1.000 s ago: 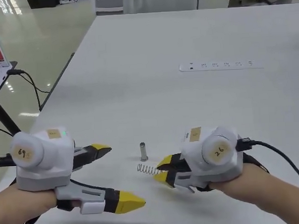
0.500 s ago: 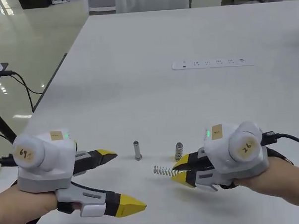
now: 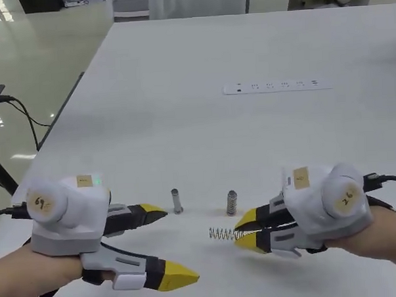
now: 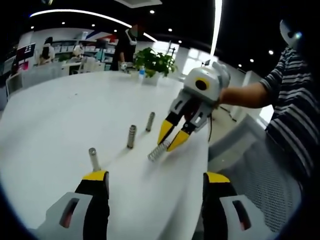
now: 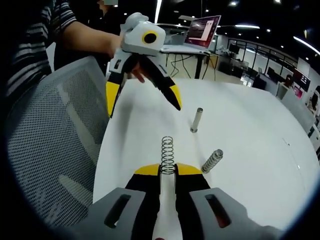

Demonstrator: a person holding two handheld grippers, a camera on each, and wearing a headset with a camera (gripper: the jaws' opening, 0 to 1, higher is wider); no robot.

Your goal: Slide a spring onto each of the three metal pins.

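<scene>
A bare metal pin point(image 3: 176, 201) stands upright on the white table, and to its right stands a pin wearing a spring point(image 3: 232, 203). My right gripper point(image 3: 243, 229) is shut on one end of a loose spring point(image 3: 221, 233), which sticks out level towards the left, just in front of the sprung pin. In the right gripper view the held spring point(image 5: 167, 154) points past the bare pin point(image 5: 196, 120) and the sprung pin point(image 5: 212, 161). My left gripper point(image 3: 171, 245) hovers open with nothing between its jaws, left of the bare pin. The left gripper view shows a third pin point(image 4: 150, 121) behind the others.
A white power strip point(image 3: 275, 86) lies further back on the table point(image 3: 184, 123). The table's left edge drops to the floor with cables. A mesh chair point(image 5: 55, 135) and a laptop point(image 5: 202, 31) show in the right gripper view.
My right gripper has carried the spring to the right, away from the bare pin, uncovering the pin that wears a spring. The left gripper has stayed open and nearly still.
</scene>
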